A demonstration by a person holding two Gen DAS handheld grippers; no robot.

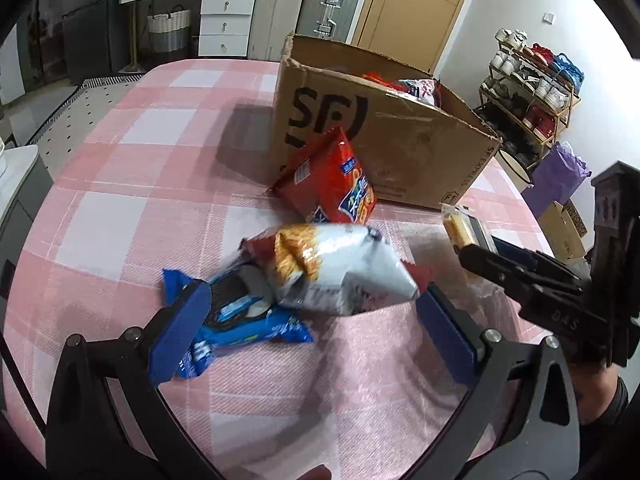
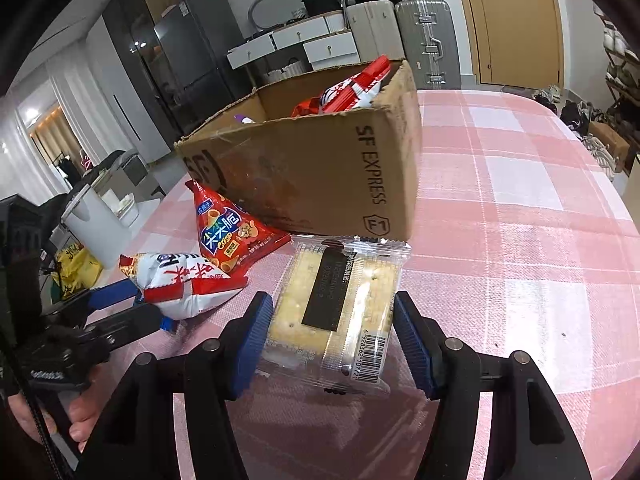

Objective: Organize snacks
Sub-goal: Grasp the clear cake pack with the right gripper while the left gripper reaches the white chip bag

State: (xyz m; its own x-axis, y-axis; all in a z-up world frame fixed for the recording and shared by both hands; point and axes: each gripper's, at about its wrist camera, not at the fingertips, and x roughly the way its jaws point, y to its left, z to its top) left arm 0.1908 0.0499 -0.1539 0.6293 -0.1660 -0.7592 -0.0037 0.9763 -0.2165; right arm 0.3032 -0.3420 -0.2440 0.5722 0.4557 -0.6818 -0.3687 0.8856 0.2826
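Fingers [image 1: 192, 312] of your left gripper [image 1: 320, 312], seen from the left wrist, stand wide apart around a white and red puffed snack bag [image 1: 340, 268], which looks blurred; whether the blue pads touch it is unclear. Under it lies a blue foil biscuit packet [image 1: 240, 320] on the pink checked bench [image 1: 120, 200]. Beyond, a red triangular crisp bag [image 1: 332, 180] leans beside the open brown cardboard box [image 1: 400, 136], which holds more snacks.

From the right wrist, your right gripper [image 2: 332, 340] has its blue-padded fingers [image 2: 252, 340] clamped on a clear-wrapped pale cracker pack [image 2: 340, 304], just in front of the box [image 2: 320, 168]. Left of it sit the red bag [image 2: 228, 232] and the white bag [image 2: 180, 280].
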